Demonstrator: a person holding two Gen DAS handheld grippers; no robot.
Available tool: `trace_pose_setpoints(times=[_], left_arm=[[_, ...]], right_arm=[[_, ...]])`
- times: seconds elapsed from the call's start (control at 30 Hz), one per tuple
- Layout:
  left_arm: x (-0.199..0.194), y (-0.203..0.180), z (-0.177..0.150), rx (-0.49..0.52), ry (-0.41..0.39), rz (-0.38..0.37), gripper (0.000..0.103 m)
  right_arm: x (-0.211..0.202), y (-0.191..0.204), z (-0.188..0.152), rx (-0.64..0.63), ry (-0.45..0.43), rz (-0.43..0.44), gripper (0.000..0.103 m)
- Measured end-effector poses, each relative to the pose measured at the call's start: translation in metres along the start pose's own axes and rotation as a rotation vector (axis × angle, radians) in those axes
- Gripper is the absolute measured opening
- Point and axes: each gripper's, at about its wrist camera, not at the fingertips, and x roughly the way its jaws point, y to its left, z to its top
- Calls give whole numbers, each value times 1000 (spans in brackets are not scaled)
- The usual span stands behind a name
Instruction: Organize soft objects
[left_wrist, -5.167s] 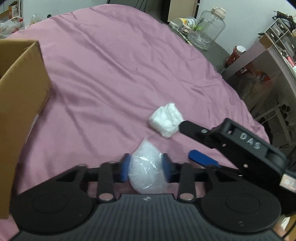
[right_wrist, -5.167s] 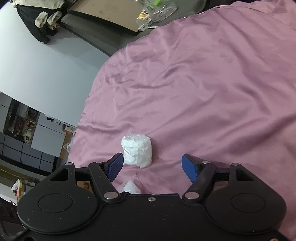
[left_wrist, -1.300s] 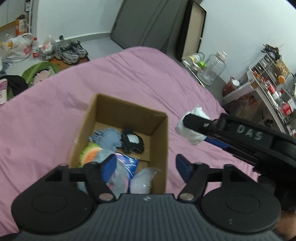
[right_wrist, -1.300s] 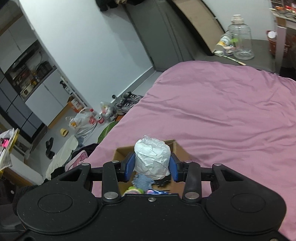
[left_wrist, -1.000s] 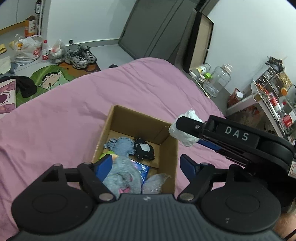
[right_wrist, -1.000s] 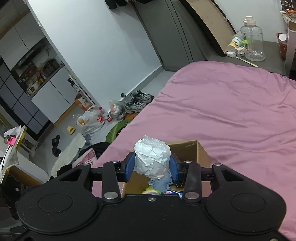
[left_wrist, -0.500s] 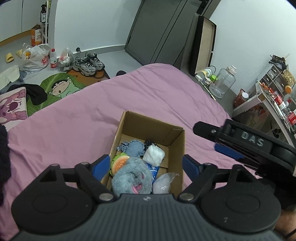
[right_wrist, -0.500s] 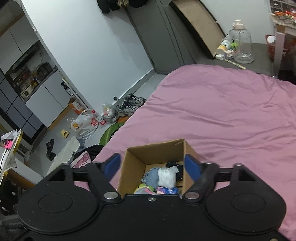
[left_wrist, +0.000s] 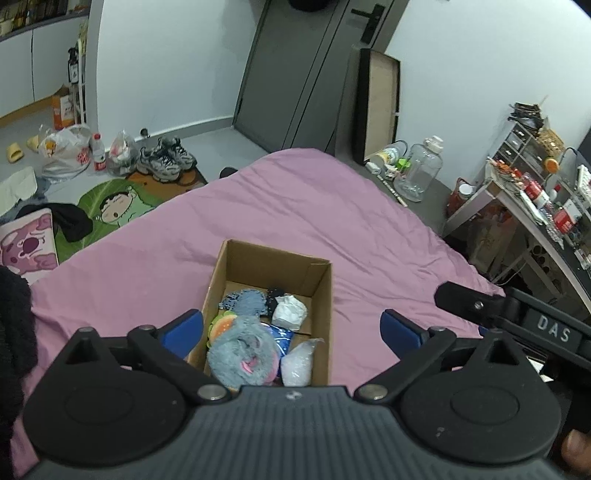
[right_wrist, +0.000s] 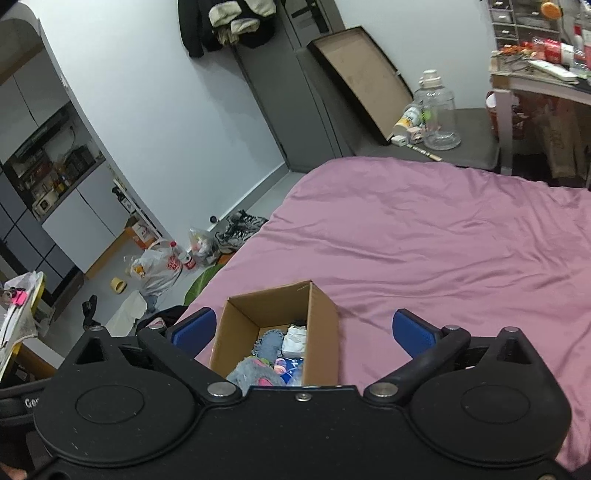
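An open cardboard box (left_wrist: 325, 291) sits on the pink bedspread (left_wrist: 314, 210), holding a grey plush toy (left_wrist: 242, 350), a white wad (left_wrist: 290, 309), a clear crinkly bag (left_wrist: 297, 360), a burger-shaped toy (left_wrist: 223, 322) and a blue knitted piece (left_wrist: 243, 301). My left gripper (left_wrist: 291, 328) and right gripper (right_wrist: 301, 330) hover above the box, jaws spread wide and empty. Shoes (left_wrist: 166, 157) and bags lie on the floor beyond the bed.
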Motion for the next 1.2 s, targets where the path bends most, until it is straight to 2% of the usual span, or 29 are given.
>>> trace_pose_setpoints(times=[0.23,0.73,0.97,1.2], left_arm=[[-32,-21,-13,40,-45,-4,103],[-80,-58,-50,128,-110,1,103],[-92,-72,-65,150,-111,-14,103],[-97,-80,-81,165,-121,-14,103]], right_arm=[[-44,-16,-9,32,-52,30,103],[-111,-27,-34,-47,-87,54,103],[-127,-37,-43,-50,-91,18,103],[-137,-47,-62,-89,-53,-38,103]])
